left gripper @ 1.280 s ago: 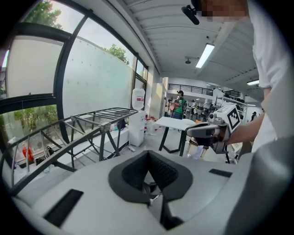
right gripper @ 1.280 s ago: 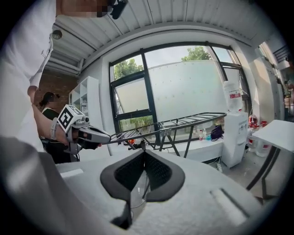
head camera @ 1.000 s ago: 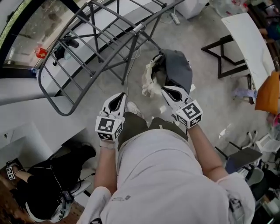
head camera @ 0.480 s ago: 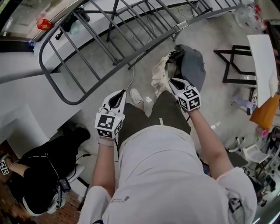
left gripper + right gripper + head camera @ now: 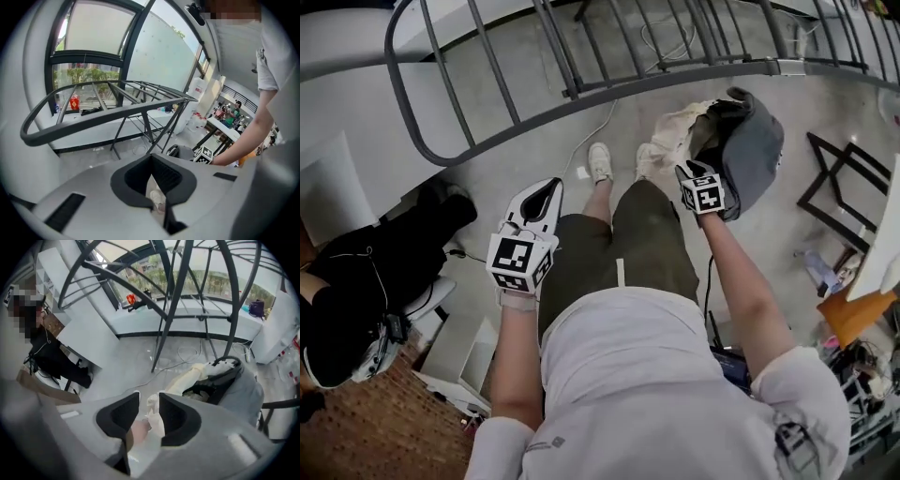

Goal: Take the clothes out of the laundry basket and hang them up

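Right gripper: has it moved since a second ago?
Yes. The right gripper has dropped toward the basket and is now at its rim by the cream cloth. Its jaws have just been opening, with nothing gripped.

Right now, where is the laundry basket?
Head view, upper right: the laundry basket sits on the floor just beyond the right gripper, by the drying rack, cream cloth spilling over its left edge.

I'm working in what looks like a lab workroom: bare concrete floor (image 5: 769,253), loose cables (image 5: 171,363), tall windows (image 5: 93,47), a white surface (image 5: 89,339), and a seated person (image 5: 356,281).
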`<state>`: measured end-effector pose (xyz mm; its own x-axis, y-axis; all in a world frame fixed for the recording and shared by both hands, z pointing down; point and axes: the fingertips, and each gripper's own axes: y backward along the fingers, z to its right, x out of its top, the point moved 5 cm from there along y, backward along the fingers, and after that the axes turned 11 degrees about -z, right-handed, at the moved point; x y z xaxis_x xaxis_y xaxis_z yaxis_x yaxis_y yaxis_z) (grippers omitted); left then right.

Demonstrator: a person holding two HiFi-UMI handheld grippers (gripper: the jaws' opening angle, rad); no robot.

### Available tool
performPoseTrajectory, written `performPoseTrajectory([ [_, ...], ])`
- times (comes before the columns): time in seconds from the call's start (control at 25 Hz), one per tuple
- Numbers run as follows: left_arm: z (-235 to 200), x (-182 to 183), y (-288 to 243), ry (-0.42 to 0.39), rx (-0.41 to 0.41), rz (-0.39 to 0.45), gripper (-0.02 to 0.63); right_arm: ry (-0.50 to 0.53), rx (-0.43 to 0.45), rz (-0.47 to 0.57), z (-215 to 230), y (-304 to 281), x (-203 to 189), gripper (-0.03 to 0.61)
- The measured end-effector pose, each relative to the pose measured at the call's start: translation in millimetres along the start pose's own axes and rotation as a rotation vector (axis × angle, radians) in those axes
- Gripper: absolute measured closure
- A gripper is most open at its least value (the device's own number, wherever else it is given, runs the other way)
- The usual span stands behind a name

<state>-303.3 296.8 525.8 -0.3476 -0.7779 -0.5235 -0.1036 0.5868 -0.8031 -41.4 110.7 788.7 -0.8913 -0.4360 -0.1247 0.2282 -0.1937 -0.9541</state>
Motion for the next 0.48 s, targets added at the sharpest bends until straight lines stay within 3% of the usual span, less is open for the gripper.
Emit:
performPoseTrajectory([
  [0.16, -2, -25, -20, 0.008, 0.062, -0.062, 0.614, 0.034, -0.017, -0.130, 28, -60, -18, 0.388],
  [0.48, -5, -64, -40, 0.093, 0.135, -0.106, 0.614, 0.042, 0.011, -0.245, 56, -146, -16, 0.359],
])
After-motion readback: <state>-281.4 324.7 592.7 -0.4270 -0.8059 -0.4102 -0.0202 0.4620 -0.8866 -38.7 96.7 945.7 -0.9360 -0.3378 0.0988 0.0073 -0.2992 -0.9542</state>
